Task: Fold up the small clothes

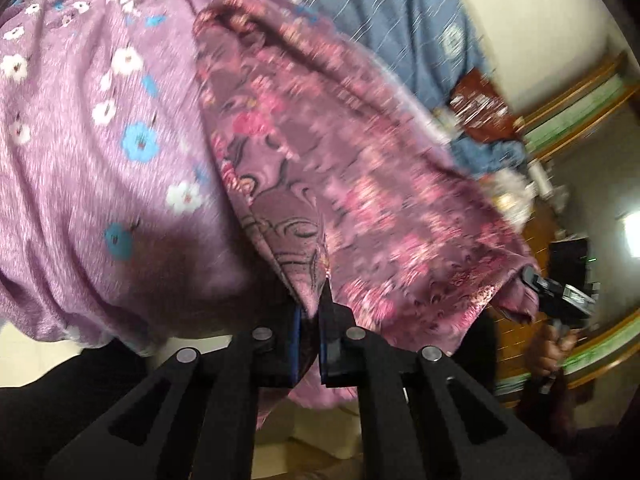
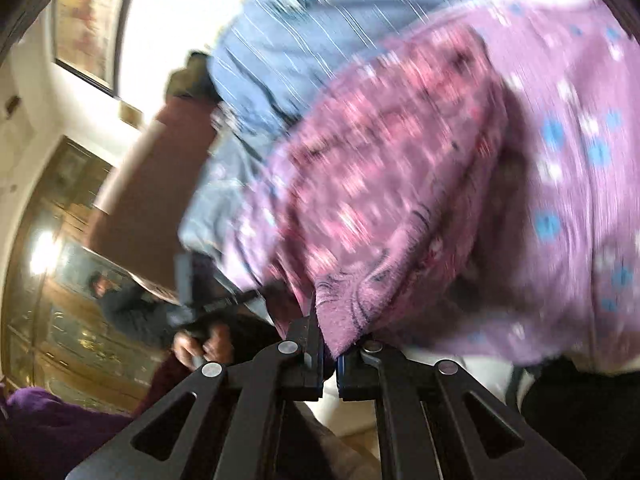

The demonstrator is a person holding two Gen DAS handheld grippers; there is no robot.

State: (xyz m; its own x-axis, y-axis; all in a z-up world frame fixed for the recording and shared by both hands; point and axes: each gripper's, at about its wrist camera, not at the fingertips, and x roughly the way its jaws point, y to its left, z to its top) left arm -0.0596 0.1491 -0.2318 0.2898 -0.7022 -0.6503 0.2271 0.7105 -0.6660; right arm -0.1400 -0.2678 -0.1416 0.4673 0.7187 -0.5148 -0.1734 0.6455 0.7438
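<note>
A small mauve cloth with a pink flower print hangs stretched between both grippers. In the left wrist view my left gripper is shut on one corner of it, the fabric pinched between the blue pads. Far right in that view, my right gripper clamps the opposite corner, with a hand below it. The right wrist view shows the same cloth, blurred, with its corner caught in the shut right gripper. The left gripper and the hand that holds it appear at lower left.
Behind the cloth lie a purple fabric with white and blue flowers and a blue striped fabric. A heap of mixed items sits at the right, beside wooden furniture. A dark purple cloth and a wooden cabinet are at left.
</note>
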